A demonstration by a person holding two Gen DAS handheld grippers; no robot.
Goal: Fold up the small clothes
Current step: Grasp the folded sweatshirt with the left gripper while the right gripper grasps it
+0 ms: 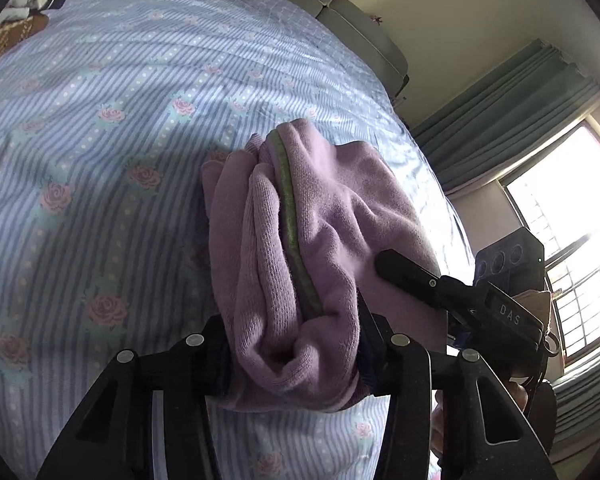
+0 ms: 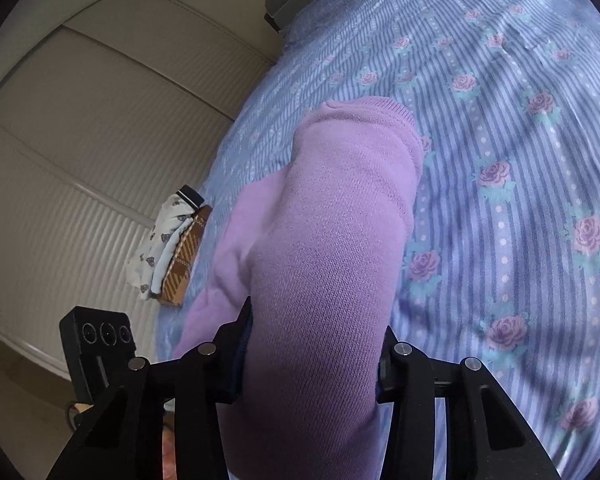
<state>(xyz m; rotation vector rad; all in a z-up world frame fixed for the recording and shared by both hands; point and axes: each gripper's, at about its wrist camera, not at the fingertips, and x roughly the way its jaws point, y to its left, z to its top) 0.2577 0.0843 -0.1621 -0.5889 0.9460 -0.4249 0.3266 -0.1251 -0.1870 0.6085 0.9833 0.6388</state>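
**Both grippers pinch the lilac garment above the bed**

You have the lilac knit garment [image 1: 300, 248] lifted clear of the bed [image 1: 100, 140], bunched and hanging between your two tools. Your left gripper [image 1: 296, 356] is closed down on a thick wad of it, with the green-trimmed edge [image 1: 290, 216] running up out of the jaws; that trim looks like a hem or neckline, so holding there probably gives you a straight reference edge for the fold. Your right gripper [image 2: 312, 360] is likewise clamped on a fat roll of the same fabric [image 2: 332, 240], which fills the space between its fingers and droops forward toward the striped, rose-printed sheet [image 2: 520, 160].

From the left wrist view the right tool sits just beside the cloth on its right, so your two holds are close together. That is likely why the garment hangs as a lump rather than a flat panel; spreading the holds apart should open it before you lay it down.

At the far edge of the bed lies a small pile of other clothes [image 2: 172, 248], white printed fabric over a brown checked piece, well apart from your working area. Whether those are finished folds you cannot tell from here.
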